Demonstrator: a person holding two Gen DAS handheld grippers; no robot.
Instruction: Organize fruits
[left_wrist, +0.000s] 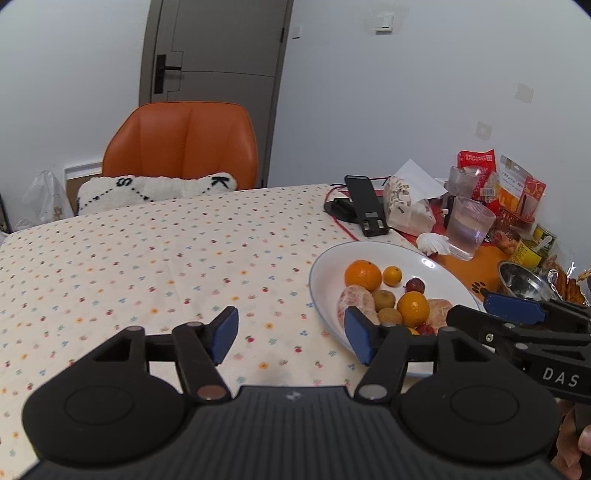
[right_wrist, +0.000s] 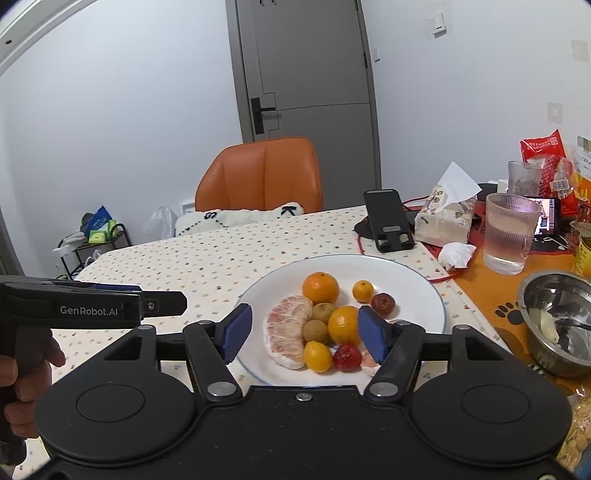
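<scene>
A shallow white plate with a thin blue rim (right_wrist: 424, 280) sits on the dotted cream tablecloth (left_wrist: 147, 251), carrying all the fruit: a large round orange (right_wrist: 320, 287), a small orange citrus (right_wrist: 362, 290), two brown kiwis (right_wrist: 316, 330), a peeled pink pomelo piece (right_wrist: 288, 332), a yellow lemon-like fruit (right_wrist: 317, 356) and dark red dates (right_wrist: 383, 304).

The right gripper (right_wrist: 304, 332) hovers over the plate's near side, its blue pads wide apart and empty. The left gripper (left_wrist: 291, 334) hangs over bare cloth beside the plate's left rim, likewise spread with nothing between.

Only the right wrist view shows the whole plate, a steel bowl holding a spoon (right_wrist: 557, 321) and a lit screen behind the ribbed glass tumbler (right_wrist: 508, 236). The left view cuts off the nearest fruit; what may be a second pomelo piece (left_wrist: 439, 312) shows there.
</scene>
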